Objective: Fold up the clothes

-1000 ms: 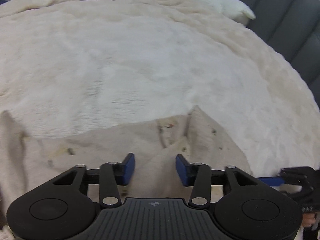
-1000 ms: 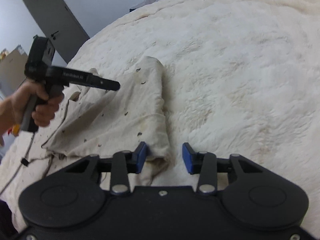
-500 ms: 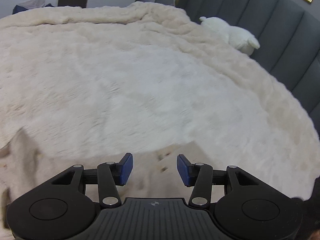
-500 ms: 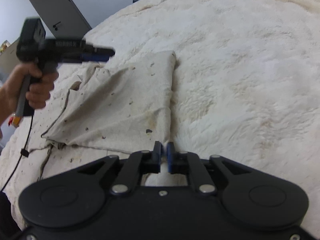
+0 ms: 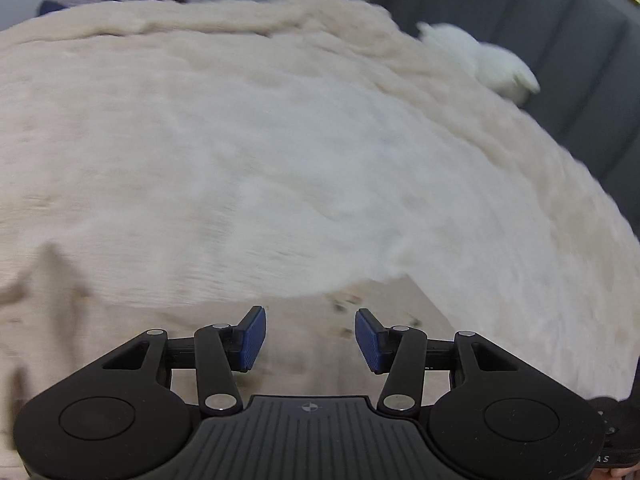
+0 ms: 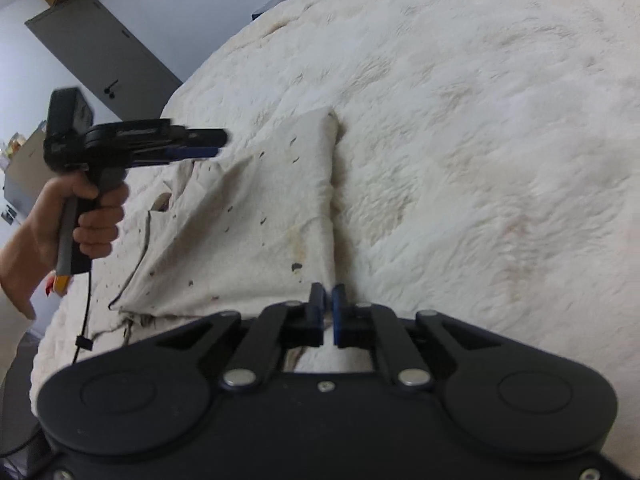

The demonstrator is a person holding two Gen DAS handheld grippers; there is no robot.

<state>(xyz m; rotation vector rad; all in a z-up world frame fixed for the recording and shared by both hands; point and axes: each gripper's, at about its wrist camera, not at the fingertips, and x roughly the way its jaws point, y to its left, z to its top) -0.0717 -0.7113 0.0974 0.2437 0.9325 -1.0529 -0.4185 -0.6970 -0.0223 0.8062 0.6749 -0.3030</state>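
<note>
A beige garment with small dark specks (image 6: 248, 232) lies on a fluffy cream blanket (image 6: 480, 140). My right gripper (image 6: 328, 296) is shut on the garment's near right corner. In the right wrist view my left gripper (image 6: 216, 144) is held in a hand above the garment's far left part, apart from the cloth. In the left wrist view my left gripper (image 5: 310, 334) is open and empty, with the garment (image 5: 380, 308) below and ahead of its blue pads (image 5: 252, 336).
A white plush toy (image 5: 480, 60) lies at the far edge of the blanket (image 5: 280, 160) against a dark grey padded headboard (image 5: 560, 40). A grey cabinet (image 6: 104, 56) and cardboard boxes stand beyond the bed. A black cable (image 6: 84, 312) hangs from the left gripper.
My right gripper has closed on the garment's corner. My left gripper has lifted away from the garment and stays open. The garment's right edge has straightened.
</note>
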